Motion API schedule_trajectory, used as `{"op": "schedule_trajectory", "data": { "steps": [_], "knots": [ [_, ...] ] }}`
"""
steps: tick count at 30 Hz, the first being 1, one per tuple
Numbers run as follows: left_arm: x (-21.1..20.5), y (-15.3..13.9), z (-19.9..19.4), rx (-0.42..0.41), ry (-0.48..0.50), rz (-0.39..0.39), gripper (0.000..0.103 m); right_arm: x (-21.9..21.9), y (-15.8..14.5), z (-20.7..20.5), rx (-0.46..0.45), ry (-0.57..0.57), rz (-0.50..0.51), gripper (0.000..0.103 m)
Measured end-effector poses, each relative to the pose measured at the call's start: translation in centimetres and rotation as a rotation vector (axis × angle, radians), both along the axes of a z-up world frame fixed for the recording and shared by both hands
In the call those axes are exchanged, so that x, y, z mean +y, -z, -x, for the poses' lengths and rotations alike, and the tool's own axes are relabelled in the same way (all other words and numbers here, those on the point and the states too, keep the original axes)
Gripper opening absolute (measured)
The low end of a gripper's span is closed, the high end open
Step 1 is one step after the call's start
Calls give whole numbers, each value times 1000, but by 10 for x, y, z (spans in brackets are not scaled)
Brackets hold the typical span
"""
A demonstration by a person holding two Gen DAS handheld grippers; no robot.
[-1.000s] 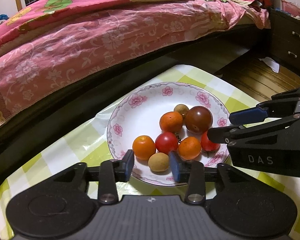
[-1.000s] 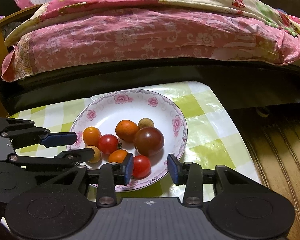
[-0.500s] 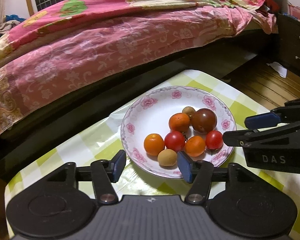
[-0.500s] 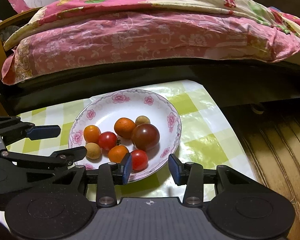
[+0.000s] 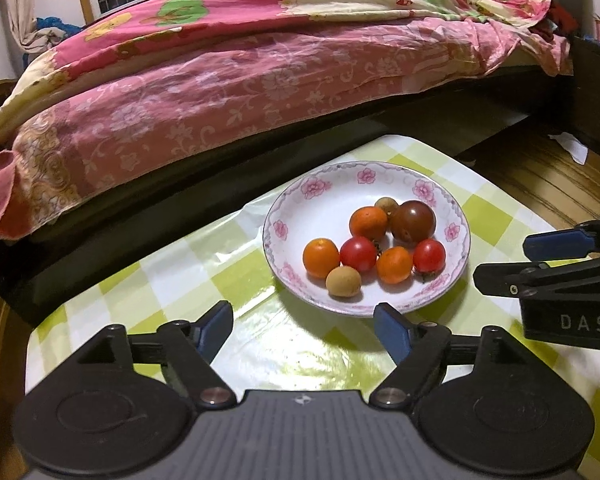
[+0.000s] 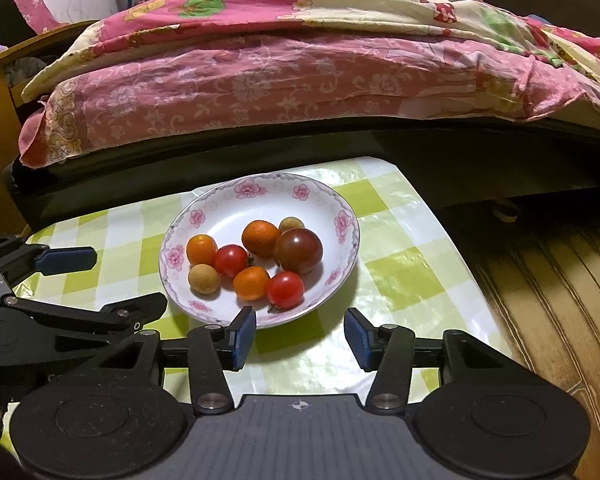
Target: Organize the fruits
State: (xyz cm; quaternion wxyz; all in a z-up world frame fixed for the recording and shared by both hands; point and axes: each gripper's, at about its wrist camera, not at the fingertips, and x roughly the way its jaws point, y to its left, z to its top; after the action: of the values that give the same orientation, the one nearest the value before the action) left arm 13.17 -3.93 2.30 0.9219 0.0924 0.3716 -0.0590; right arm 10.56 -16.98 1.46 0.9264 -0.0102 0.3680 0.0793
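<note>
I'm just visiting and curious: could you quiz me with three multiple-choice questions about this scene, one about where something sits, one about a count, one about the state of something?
1. Where is the dark brownish tomato?
A. On the tablecloth
B. On the plate
C. On the bed

2. How many bright red tomatoes are on the plate?
A. Two
B. Four
C. None

3. What is between the left gripper's fingers?
A. An orange fruit
B. The plate's rim
C. Nothing

Answers:
1 B: the dark tomato lies on the floral plate among the other fruits.
2 A: one red tomato sits mid-plate, another near the right rim.
3 C: the left gripper is opening over bare tablecloth.
</note>
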Motion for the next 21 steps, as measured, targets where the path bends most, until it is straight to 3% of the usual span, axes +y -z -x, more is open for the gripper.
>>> {"op": "schedule_trajectory", "data": {
  "steps": [10, 21],
  "knots": [
    [6, -1, 24, 6, -52, 9, 99, 0, -2, 25, 2, 20, -5, 51],
    [13, -4, 53, 14, -94, 42, 103, 4, -4, 53, 8, 23, -33, 52]
  ]
}}
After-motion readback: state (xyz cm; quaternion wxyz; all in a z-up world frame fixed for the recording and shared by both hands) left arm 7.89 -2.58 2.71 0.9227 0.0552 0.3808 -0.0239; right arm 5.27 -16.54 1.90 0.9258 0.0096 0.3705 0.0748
